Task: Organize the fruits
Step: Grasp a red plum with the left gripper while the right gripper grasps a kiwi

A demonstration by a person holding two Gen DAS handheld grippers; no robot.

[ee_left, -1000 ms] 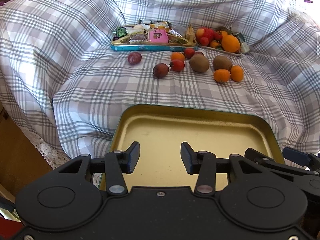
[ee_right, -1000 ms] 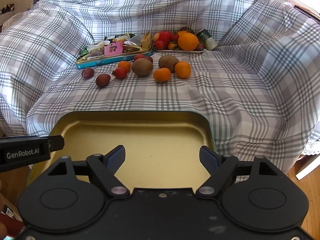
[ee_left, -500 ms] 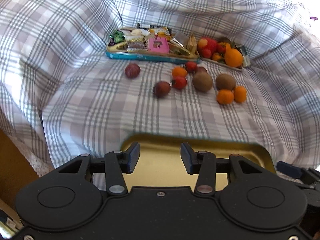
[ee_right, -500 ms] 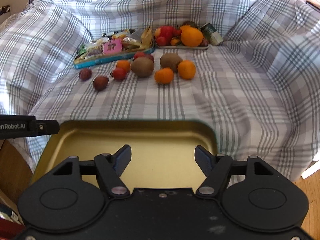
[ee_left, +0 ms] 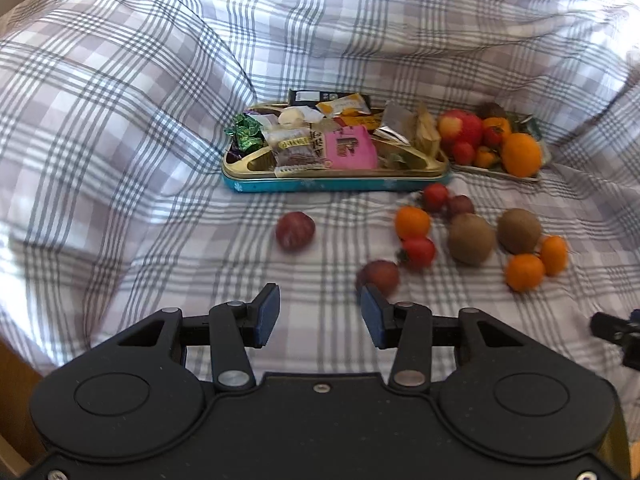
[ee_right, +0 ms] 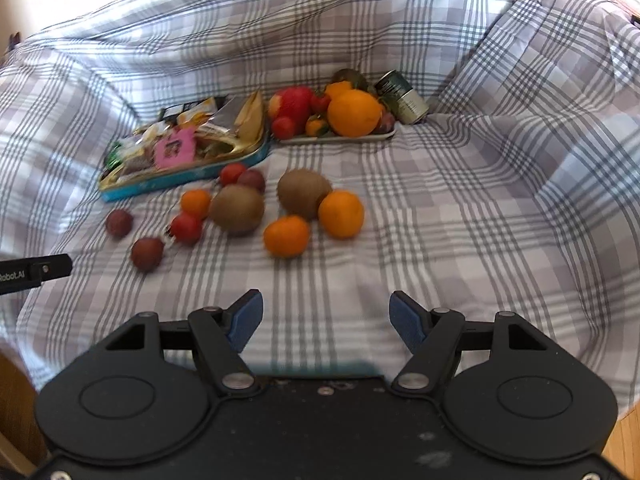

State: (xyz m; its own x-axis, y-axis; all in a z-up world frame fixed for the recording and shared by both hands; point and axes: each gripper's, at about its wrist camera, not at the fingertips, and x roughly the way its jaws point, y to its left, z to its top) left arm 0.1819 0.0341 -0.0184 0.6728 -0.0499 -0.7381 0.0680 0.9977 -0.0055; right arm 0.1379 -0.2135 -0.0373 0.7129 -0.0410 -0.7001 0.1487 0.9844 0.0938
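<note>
Reaching with both tongs, left tongs point(ee_left: 320, 322) and right tongs point(ee_right: 326, 322), wide open and empty, could nudge round fruit like the near plum point(ee_left: 380, 276) rolling across the soft bedsheet point(ee_right: 460, 220).

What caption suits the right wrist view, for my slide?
Open right gripper over checked cloth, facing loose fruit.

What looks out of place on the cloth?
A green can lies tipped on its side against the fruit plate. About ten fruits sit loose on the plaid cloth, including two kiwis, instead of on a tray.
</note>
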